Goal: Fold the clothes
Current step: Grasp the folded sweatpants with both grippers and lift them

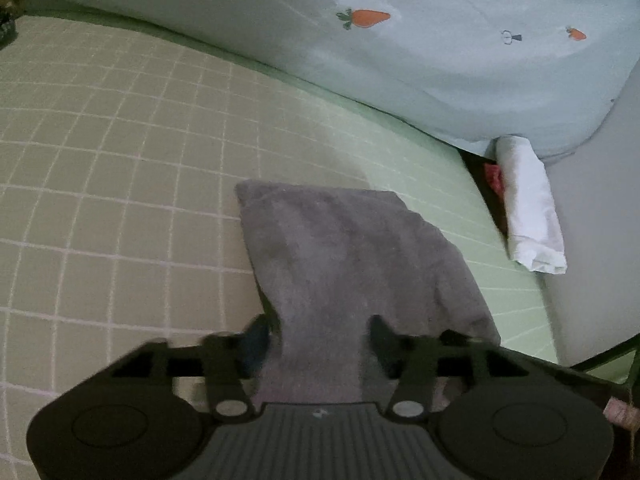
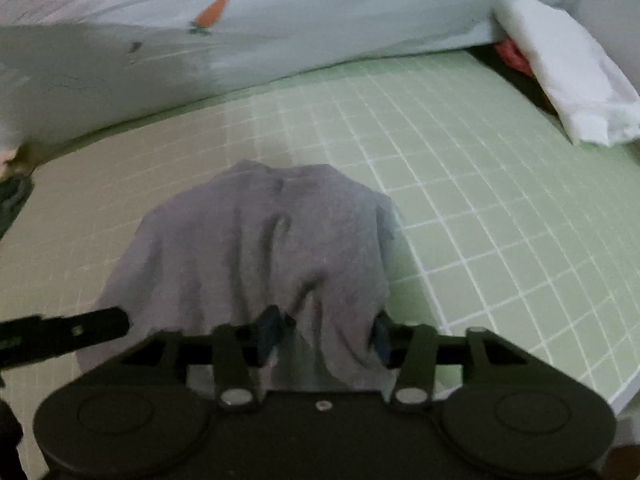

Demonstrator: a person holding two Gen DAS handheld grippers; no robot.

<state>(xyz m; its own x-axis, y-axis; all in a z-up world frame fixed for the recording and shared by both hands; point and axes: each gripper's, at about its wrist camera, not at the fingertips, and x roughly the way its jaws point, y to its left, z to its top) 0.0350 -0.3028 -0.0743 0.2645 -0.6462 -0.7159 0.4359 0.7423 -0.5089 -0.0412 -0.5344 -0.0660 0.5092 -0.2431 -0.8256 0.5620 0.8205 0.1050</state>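
A bed under a green sheet point(image 1: 120, 152) ruled with white squares fills both views, with a pale quilt point(image 1: 440, 52) printed with carrots heaped along its far side from ten to two o'clock. A rolled white cloth point(image 1: 532, 208) lies at the bed's edge near two o'clock, a scrap of red fabric point(image 1: 494, 178) tucked just behind it.

At centre, a grey garment point(image 1: 344, 248) is held by its near edge in both tools. The left claw point(image 1: 320, 344) is clamped on a bunched strip of the fabric, and the right claw point(image 2: 328, 332) pinches the same hem just beside it; part of the left tool shows at nine o'clock in the right view. The cloth drapes away toward twelve o'clock, its far end resting on the sheet, creased and seemingly already doubled.

Gripping one edge at two points keeps the fabric taut enough to carry over in a single sheet, a hold that suits either laying it flat or bringing one edge over for another fold; which one cannot be told.
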